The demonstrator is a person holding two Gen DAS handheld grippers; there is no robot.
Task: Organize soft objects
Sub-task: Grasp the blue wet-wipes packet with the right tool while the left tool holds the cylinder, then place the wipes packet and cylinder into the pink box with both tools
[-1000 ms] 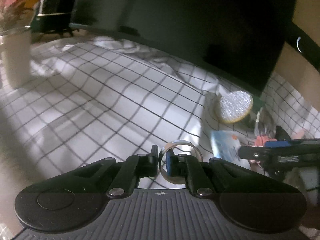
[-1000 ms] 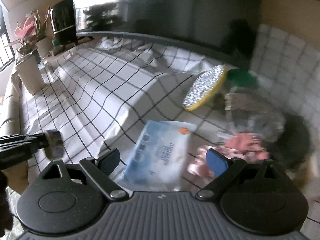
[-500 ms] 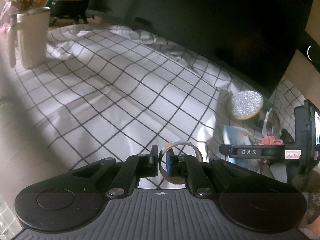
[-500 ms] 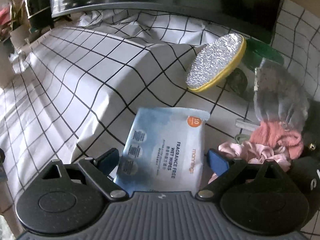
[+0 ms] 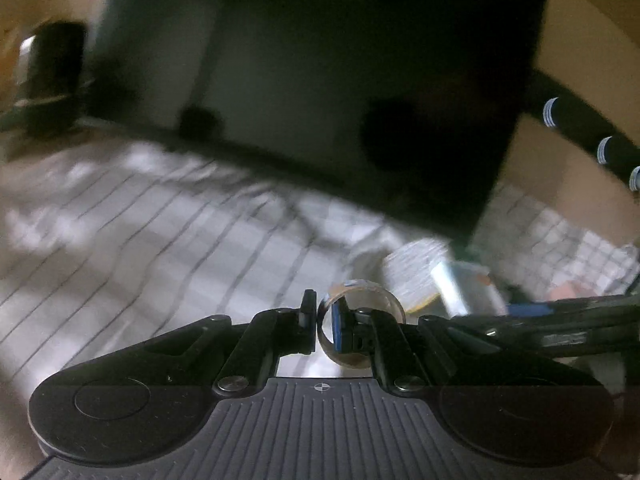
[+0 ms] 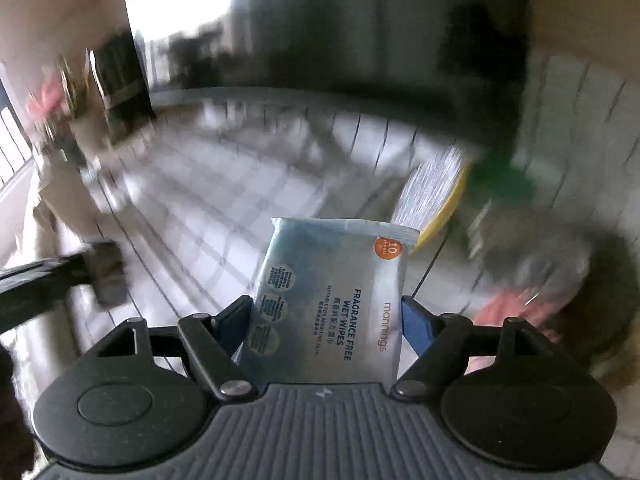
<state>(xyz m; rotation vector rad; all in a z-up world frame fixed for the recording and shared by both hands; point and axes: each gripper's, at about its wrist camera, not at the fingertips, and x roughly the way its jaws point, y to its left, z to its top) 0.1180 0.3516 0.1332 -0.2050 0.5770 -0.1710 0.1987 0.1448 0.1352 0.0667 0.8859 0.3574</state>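
Holding a tape roll [image 5: 362, 330], the left gripper [image 5: 320, 320] is clenched on the wall of that ring: one finger is outside, the other inside. The roll is a thin, clear, glossy hoop. In the left wrist view the checked cloth [image 5: 140, 240] is now smeared by motion, where half a second ago it was sharp. The round sponge [image 5: 412, 276], glittery on top, lies near the right edge of the cloth, under the dark screen [image 5: 320, 80].

In the right wrist view the right gripper [image 6: 326, 320] is closing on the wet wipes pack [image 6: 332, 300], and the pads touch both of its long sides. Half a second ago the pack was lying flat on the cloth between wide fingers; now it stands up off the cloth, so it seems picked up for sorting. The pack is a flat, soft plastic pouch, pale blue, with an orange dot. A pink fabric piece [image 6: 516, 308] is blurred at the right edge.
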